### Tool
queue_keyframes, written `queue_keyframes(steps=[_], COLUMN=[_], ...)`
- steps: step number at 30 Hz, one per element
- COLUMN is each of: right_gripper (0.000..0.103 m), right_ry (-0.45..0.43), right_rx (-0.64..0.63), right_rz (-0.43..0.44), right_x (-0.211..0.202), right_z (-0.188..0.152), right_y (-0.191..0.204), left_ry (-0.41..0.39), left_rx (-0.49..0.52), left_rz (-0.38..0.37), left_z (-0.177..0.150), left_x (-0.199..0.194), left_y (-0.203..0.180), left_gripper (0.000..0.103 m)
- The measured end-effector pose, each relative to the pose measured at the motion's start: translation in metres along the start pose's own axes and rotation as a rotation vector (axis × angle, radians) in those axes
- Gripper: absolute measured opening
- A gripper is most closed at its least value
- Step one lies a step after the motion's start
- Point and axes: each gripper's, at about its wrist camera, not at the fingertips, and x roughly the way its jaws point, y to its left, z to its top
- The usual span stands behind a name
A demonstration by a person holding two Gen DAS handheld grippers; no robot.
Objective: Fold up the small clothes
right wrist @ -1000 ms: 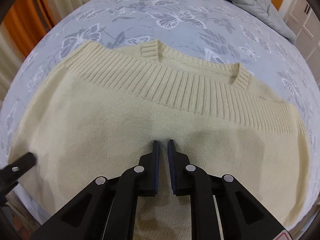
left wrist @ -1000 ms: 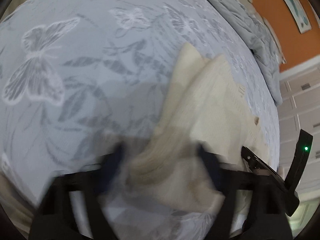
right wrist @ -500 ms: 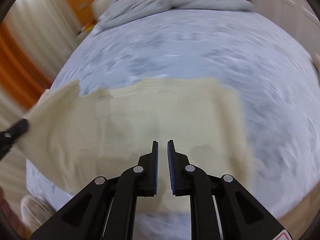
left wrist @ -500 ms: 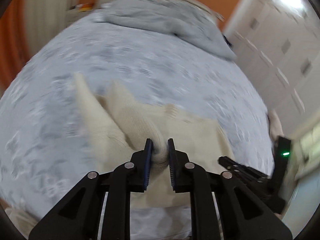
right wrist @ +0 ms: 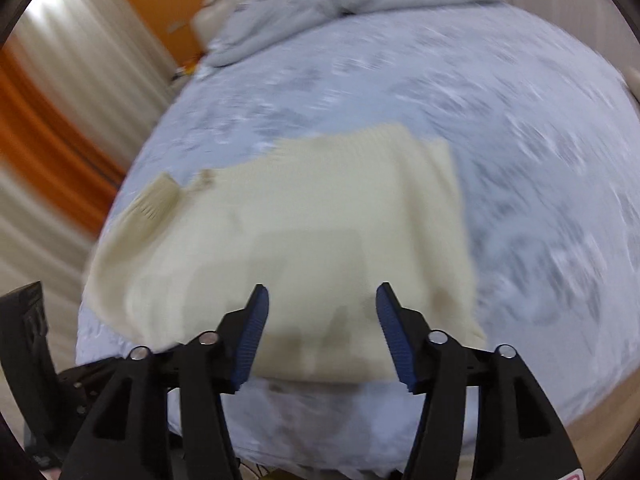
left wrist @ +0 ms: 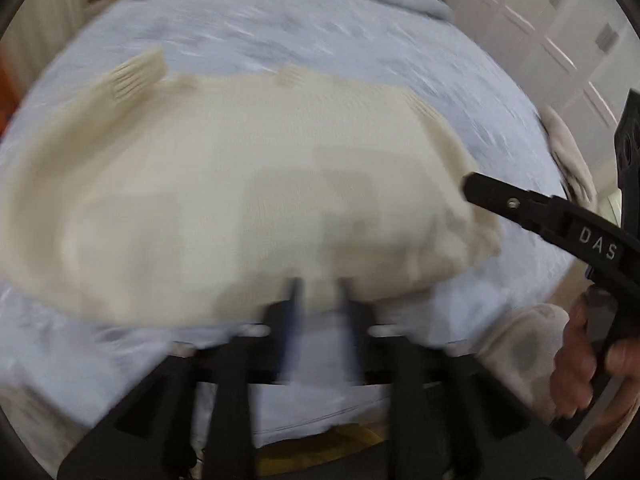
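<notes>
Sweater [right wrist: 320,248] is being left lying folded on the bed [right wrist: 520,140], at twelve o'clock of both grippers, as the right gripper [right wrist: 322,320] and left gripper [left wrist: 318,300] are being opened, nothing pinched.

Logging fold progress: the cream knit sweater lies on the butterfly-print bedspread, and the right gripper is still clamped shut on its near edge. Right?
Not quite. The cream knit sweater does lie on the butterfly-print bedspread, but the right gripper is not clamped on it: the right wrist view shows its fingers spread apart and opening, with nothing pinched between them.
</notes>
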Motion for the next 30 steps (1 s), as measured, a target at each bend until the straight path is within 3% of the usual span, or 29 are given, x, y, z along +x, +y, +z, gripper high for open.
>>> queue_keyframes(steps=[1, 3, 4, 7, 9, 12, 13, 14, 15, 16, 17, 20, 23, 25, 29, 30], right_gripper=[0.058, 0.058, 0.058, 0.058, 0.058, 0.058, 0.058, 0.058, 0.058, 0.058, 0.058, 0.058, 0.058, 0.058, 0.059, 0.059], right_ry=[0.001, 0.003, 0.010, 0.042, 0.069, 0.114, 0.131, 0.141, 0.148, 0.153, 0.153, 0.134, 0.101, 0.057, -0.012, -0.029], right_rx=[-0.027, -0.074, -0.095, -0.125, -0.138, -0.149, -0.146, -0.140, -0.134, -0.126, -0.119, -0.090, -0.040, 0.006, 0.092, 0.116], right_rz=[0.003, 0.011, 0.011, 0.024, 0.022, 0.007, 0.002, -0.001, -0.006, -0.013, -0.014, -0.011, -0.009, -0.006, -0.042, -0.059], right_x=[0.001, 0.007, 0.012, 0.021, 0.028, 0.040, 0.044, 0.047, 0.048, 0.049, 0.048, 0.043, 0.032, 0.015, -0.018, -0.026], right_z=[0.003, 0.008, 0.007, 0.000, -0.010, -0.023, -0.027, -0.031, -0.034, -0.036, -0.038, -0.036, -0.030, -0.024, -0.016, -0.016], right_y=[0.011, 0.034, 0.047, 0.070, 0.080, 0.088, 0.089, 0.088, 0.087, 0.085, 0.083, 0.074, 0.057, 0.039, -0.006, -0.019], left_ry=[-0.042, -0.172, -0.200, -0.213, -0.199, -0.169, -0.158, -0.141, -0.131, -0.130, -0.140, -0.204, -0.286, -0.294, -0.231, -0.184], left_rx=[-0.062, -0.239, -0.308, -0.650, -0.825, -0.959, -0.992, -1.021, -1.040, -1.041, -1.010, -0.827, -0.511, -0.371, -0.112, -0.052], left_rz=[0.024, 0.050, 0.063, 0.046, 0.021, -0.025, -0.070, -0.122, -0.155, -0.165, -0.147, -0.120, -0.127, -0.154, -0.198, -0.199], left_z=[-0.001, -0.008, -0.013, -0.029, -0.045, -0.057, -0.057, -0.055, -0.052, -0.048, -0.038, -0.006, 0.041, 0.060, 0.068, 0.063], left_x=[-0.011, -0.039, -0.047, -0.050, -0.039, -0.013, -0.003, 0.008, 0.013, 0.013, 0.008, -0.020, -0.068, -0.077, -0.054, -0.035], left_y=[0.020, 0.076, 0.096, 0.182, 0.221, 0.255, 0.262, 0.267, 0.266, 0.265, 0.259, 0.222, 0.136, 0.084, -0.026, -0.052], left_gripper=[0.074, 0.079, 0.088, 0.090, 0.090, 0.089, 0.079, 0.061, 0.052, 0.037, 0.028, 0.012, 0.011, 0.011, 0.011, 0.012])
